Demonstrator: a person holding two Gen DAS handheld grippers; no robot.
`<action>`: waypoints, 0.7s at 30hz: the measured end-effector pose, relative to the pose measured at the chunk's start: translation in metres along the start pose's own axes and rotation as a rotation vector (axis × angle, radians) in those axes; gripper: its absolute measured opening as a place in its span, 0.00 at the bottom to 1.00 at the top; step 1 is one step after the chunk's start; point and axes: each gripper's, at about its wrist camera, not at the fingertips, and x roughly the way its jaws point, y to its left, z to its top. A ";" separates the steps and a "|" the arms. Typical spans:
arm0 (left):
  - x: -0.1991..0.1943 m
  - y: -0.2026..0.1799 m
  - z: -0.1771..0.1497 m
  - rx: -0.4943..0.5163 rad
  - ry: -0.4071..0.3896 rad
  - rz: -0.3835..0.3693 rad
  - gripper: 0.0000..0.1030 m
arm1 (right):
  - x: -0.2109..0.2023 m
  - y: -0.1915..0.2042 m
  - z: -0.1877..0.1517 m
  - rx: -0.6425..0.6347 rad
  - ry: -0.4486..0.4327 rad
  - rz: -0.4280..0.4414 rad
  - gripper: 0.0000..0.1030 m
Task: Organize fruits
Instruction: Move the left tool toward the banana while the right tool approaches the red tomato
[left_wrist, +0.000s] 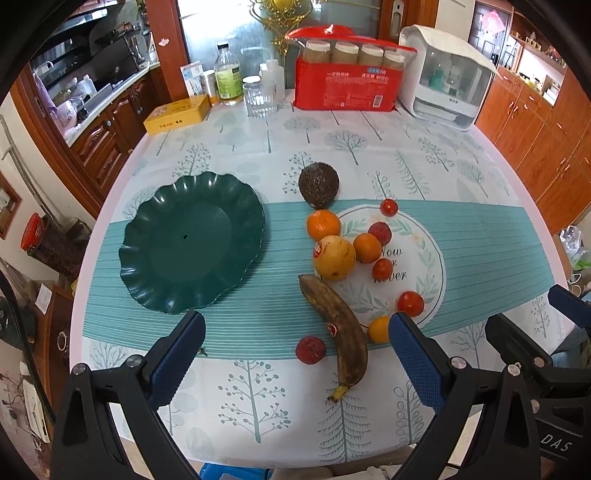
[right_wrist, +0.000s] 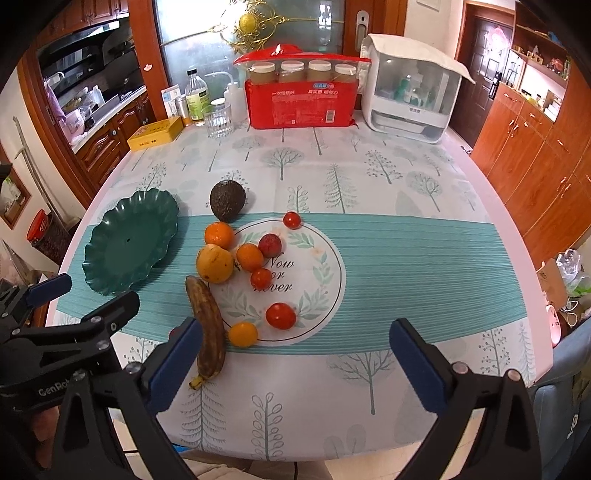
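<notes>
An empty dark green scalloped plate sits on the left of the table. To its right lie loose fruits: an avocado, oranges, a yellow pomegranate-like fruit, a browned banana, cherry tomatoes, lychees and a small kumquat. My left gripper is open and empty above the near table edge. My right gripper is open and empty, right of the banana.
At the table's far edge stand a red pack of paper cups, a white appliance, a glass, bottles and a yellow tin. Wooden cabinets line the right side; a kitchen counter lies to the left.
</notes>
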 end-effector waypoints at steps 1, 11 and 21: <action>0.003 0.000 0.000 0.001 0.006 -0.003 0.96 | 0.002 0.000 0.000 -0.003 0.002 0.003 0.96; 0.031 -0.005 0.005 0.033 0.050 -0.053 0.96 | 0.025 -0.007 0.000 0.018 0.034 0.010 0.95; 0.082 -0.005 -0.002 0.022 0.155 -0.148 0.96 | 0.067 -0.017 -0.006 0.034 0.112 -0.002 0.90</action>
